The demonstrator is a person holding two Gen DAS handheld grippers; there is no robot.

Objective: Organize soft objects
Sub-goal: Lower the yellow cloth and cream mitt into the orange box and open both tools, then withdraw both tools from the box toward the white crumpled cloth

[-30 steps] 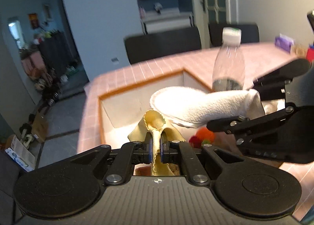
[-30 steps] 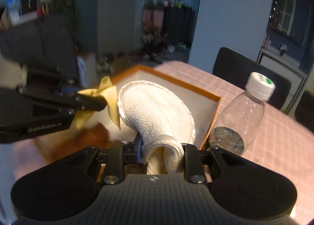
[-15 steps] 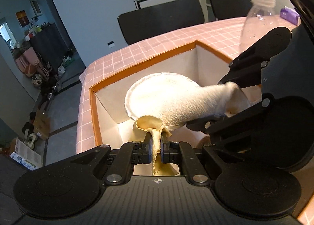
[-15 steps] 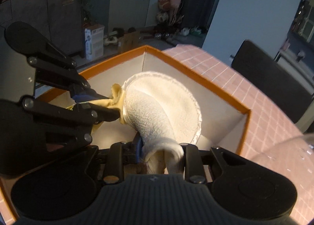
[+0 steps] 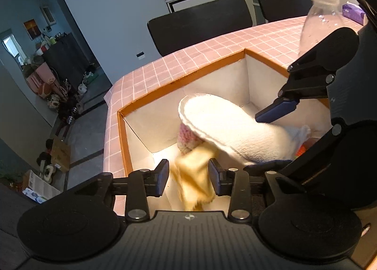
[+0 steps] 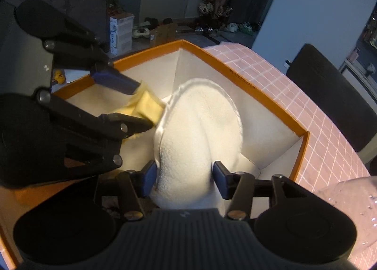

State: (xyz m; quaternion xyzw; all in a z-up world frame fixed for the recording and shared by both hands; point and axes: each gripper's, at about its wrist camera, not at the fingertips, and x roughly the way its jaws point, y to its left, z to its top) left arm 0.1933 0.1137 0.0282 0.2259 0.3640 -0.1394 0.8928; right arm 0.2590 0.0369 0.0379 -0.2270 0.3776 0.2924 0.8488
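Tools (image 5: 188, 176) (image 6: 183, 180) both spread: yellow cloth (image 5: 194, 175) between left fingers, white slipper (image 6: 198, 135) between right.

The white terry slipper (image 5: 232, 132) lies tilted inside the orange-rimmed box (image 5: 179, 86), its sole edge turned up toward the box's far corner and its open end at the near side. The yellow cloth (image 5: 194, 173) is a crumpled, folded piece just beside the slipper's left edge, lower in the box; it is blurred. A pink-and-cream knitted item (image 5: 187, 139) sits under the slipper's toe end, against the box's inner wall, mostly hidden. A small orange thing (image 5: 302, 149) shows beside the slipper's open end.
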